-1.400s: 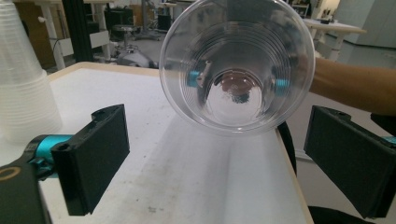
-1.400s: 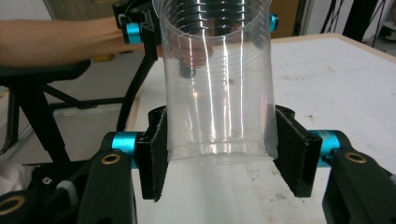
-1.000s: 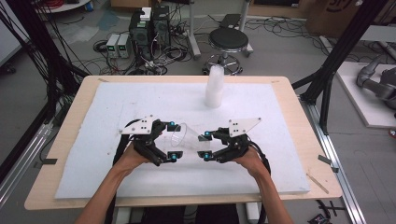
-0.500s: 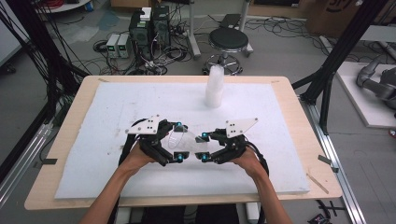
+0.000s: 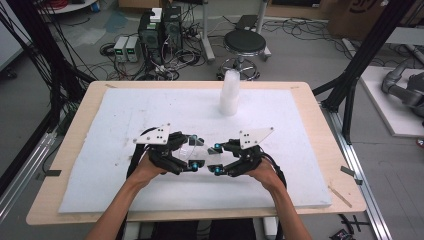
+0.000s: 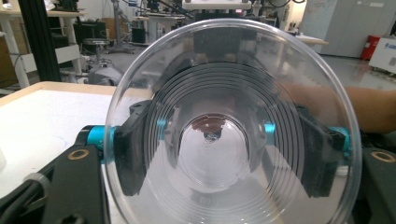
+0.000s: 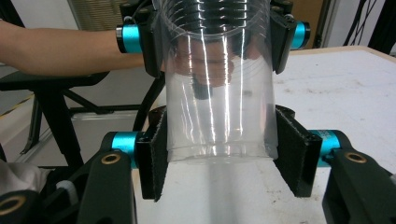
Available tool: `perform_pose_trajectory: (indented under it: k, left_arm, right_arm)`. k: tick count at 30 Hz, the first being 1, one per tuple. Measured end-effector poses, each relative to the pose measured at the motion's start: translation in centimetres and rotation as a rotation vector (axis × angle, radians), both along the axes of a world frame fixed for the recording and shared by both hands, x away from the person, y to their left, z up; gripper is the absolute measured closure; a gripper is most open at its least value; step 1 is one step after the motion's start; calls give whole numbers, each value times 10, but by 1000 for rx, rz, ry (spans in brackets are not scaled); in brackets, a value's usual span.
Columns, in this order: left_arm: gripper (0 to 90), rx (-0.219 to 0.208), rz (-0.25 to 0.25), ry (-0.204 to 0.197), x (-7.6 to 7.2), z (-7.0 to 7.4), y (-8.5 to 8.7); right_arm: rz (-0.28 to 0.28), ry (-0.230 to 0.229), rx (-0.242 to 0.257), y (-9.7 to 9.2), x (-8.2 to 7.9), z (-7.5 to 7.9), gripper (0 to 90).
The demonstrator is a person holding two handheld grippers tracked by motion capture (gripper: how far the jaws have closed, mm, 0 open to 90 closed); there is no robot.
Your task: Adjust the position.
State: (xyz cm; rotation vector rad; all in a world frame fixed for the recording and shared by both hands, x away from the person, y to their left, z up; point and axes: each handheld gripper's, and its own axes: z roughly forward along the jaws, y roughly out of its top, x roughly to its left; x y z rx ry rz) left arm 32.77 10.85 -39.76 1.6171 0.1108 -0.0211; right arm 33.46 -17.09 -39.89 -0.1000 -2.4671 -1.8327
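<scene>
clear cup [image 7: 219,88] | clamped between left gripper [image 5: 194,152] and right gripper [image 5: 216,159], both holding it

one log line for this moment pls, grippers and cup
left gripper: shut on clear cup rim end | right gripper: shut on its base end | cup stack: upright, far side

Even, bright indoor lighting; soft shadows on the white surface [image 5: 125,130]. Glare streaks the clear plastic cup [image 7: 219,93]; backgrounds slightly blurred.

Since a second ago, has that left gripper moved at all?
Yes. The left gripper has shifted rightward, toward the right gripper, judged against the white cup stack.
</scene>
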Motion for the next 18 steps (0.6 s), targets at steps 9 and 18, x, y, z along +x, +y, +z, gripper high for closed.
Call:
perform_pose_trajectory:
  k: [9,18]
  left_arm:
    - [325,22,3,-12,-1,1,2]
    - [323,112,31,-21,1,6,6]
  right_arm:
    - [-58,-15,-84,9,-4,-1,115]
    - [-154,-15,-112,2,-6,-3,115]
